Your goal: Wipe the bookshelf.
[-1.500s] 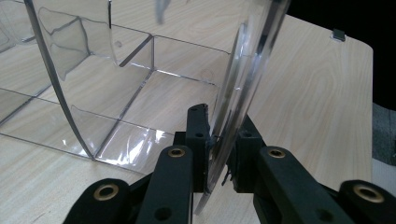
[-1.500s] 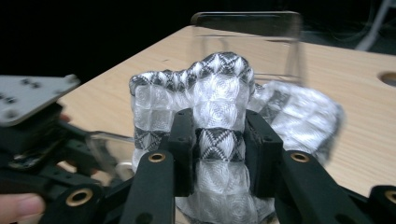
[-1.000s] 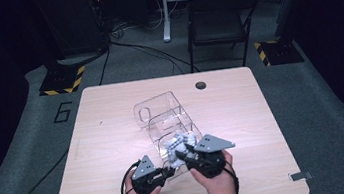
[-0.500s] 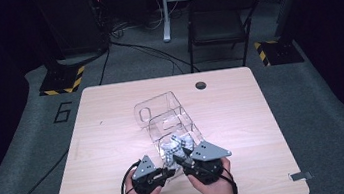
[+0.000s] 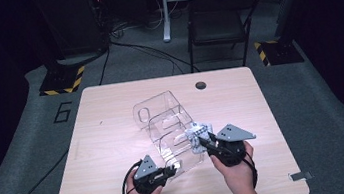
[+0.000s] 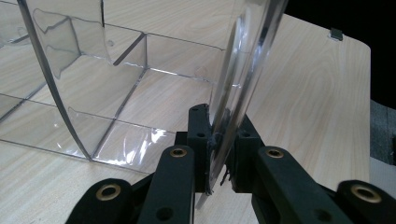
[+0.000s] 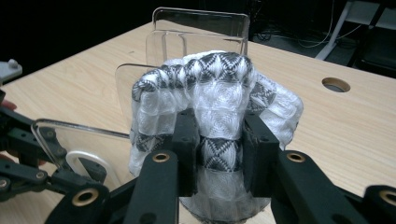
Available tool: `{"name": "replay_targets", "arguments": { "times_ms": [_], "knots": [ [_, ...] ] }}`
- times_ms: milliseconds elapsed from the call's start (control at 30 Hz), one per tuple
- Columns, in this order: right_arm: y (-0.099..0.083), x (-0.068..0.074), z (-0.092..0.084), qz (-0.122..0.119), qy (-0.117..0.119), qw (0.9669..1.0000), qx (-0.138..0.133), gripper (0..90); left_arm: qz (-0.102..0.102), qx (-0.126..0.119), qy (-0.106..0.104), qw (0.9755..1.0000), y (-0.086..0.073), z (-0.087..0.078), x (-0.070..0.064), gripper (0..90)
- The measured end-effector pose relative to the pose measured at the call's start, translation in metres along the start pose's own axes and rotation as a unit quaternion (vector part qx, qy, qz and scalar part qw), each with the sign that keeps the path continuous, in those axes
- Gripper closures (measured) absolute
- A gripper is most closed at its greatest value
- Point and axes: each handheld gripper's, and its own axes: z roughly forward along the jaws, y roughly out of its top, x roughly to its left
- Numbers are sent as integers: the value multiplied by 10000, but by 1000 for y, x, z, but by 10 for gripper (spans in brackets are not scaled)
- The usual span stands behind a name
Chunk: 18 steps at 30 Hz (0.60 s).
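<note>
A clear plastic organiser (image 5: 162, 116) with several compartments stands on the middle of the wooden table (image 5: 107, 115). My left gripper (image 5: 172, 169) is at its near corner, shut on the edge of a curved clear wall (image 6: 243, 70) that runs up between the jaws of that gripper (image 6: 219, 140). My right gripper (image 5: 205, 144) is just right of the organiser, shut on a rolled white cloth with a grey diamond pattern (image 5: 196, 135). Its jaws have just been closing on the cloth. In the right gripper view the cloth (image 7: 215, 88) bulges over the gripper (image 7: 219, 135), with clear dividers (image 7: 201, 28) behind it.
A round cable hole (image 5: 200, 84) sits near the table's far edge. A black chair (image 5: 217, 18) stands beyond the table, with yellow-and-black striped bases (image 5: 62, 83) on the floor at both sides. Bare wood lies left and right of the organiser.
My right gripper has carried the cloth to the right and slightly farther off, away from the organiser's near compartment. The left gripper has kept its hold and place.
</note>
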Motion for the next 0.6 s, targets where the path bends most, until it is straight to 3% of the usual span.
{"name": "replay_targets", "arguments": {
  "times_ms": [100,133,267,367,600],
  "knots": [
    [-3,0,1,275,80,9996,-83,723,-1,23,-38,10000,-1,-1,2,816],
    [-4,3,2,382,203,9989,-155,728,1,17,-44,10000,-1,-1,2,815],
    [-6,18,2,434,615,9971,-119,733,-65,6,-77,9999,-1,-2,3,813],
    [-6,15,0,453,576,9972,-119,734,34,15,1,10000,-1,-3,3,814],
    [1,-6,-22,560,149,9979,-280,733,13,20,-54,10000,-1,-3,4,814]
  ]
}}
